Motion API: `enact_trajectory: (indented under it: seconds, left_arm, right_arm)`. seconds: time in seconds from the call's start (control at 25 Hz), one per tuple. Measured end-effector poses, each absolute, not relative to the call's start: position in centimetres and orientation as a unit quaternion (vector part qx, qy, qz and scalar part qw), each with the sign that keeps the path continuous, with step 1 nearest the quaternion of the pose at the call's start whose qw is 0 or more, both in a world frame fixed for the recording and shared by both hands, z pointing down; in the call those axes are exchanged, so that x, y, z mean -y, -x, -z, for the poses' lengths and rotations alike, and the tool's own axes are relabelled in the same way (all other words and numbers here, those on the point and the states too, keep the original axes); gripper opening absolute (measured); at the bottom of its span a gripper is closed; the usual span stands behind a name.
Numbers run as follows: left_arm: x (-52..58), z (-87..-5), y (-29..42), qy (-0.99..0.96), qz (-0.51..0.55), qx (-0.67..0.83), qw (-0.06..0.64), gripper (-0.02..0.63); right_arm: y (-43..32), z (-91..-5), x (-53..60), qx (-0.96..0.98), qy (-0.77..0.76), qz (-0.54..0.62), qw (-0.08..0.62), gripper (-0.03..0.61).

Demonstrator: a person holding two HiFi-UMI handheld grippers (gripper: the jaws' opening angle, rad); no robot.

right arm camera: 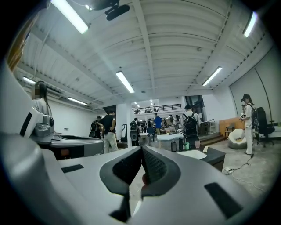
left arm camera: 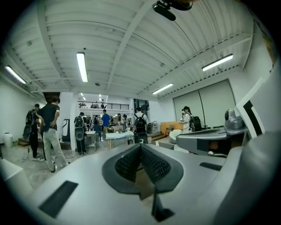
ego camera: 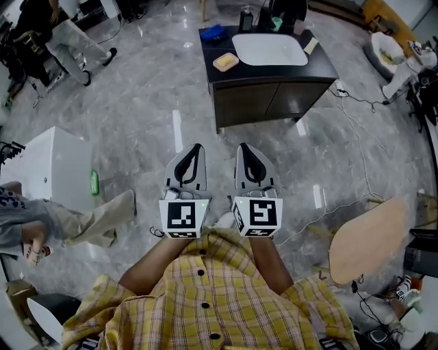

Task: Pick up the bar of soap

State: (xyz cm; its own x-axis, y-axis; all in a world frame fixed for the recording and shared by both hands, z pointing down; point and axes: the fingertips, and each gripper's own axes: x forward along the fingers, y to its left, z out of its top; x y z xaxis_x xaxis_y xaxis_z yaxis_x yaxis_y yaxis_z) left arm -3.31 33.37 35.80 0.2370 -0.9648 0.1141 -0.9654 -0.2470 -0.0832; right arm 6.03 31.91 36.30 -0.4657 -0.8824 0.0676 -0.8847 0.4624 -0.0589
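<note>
The bar of soap (ego camera: pixel 225 62) is pale yellow and lies in a small dish on the left end of a black vanity counter (ego camera: pixel 321 61), beside a white basin (ego camera: pixel 269 49). That counter stands well ahead of me across the marble floor. My left gripper (ego camera: pixel 198 146) and right gripper (ego camera: pixel 242 146) are held side by side close to my chest, pointing forward, both shut and empty. In the left gripper view the jaws (left arm camera: pixel 140 145) meet at their tips. The right gripper (right arm camera: pixel 142 148) has its tips together too, and past it the basin (right arm camera: pixel 193 154) shows. No soap is discernible in either gripper view.
A blue object (ego camera: pixel 211 32) and dark bottles (ego camera: pixel 246 18) sit at the counter's back. A white cabinet (ego camera: pixel 48 164) with a green bottle (ego camera: pixel 94 182) stands left, with a seated person (ego camera: pixel 75 222) by it. A wooden chair seat (ego camera: pixel 366 239) and cables (ego camera: pixel 356 137) lie right.
</note>
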Motion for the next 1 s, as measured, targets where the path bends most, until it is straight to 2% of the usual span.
enact_trajectory:
  seconds: [0.36, 1.0]
  left_arm:
    - [-31.5, -36.3, 1.6, -0.797, -0.073, 0.599, -0.003, 0.012]
    - [-19.1, -37.4, 2.3, -0.804, -0.056, 0.592, 0.018, 0.012]
  right_arm:
    - [-7.9, -36.2, -30.2, 0.846, -0.533, -0.034, 0.013, 0.021]
    - [-6.7, -37.6, -18.4, 0.84, -0.539, -0.033, 0.039, 0.021]
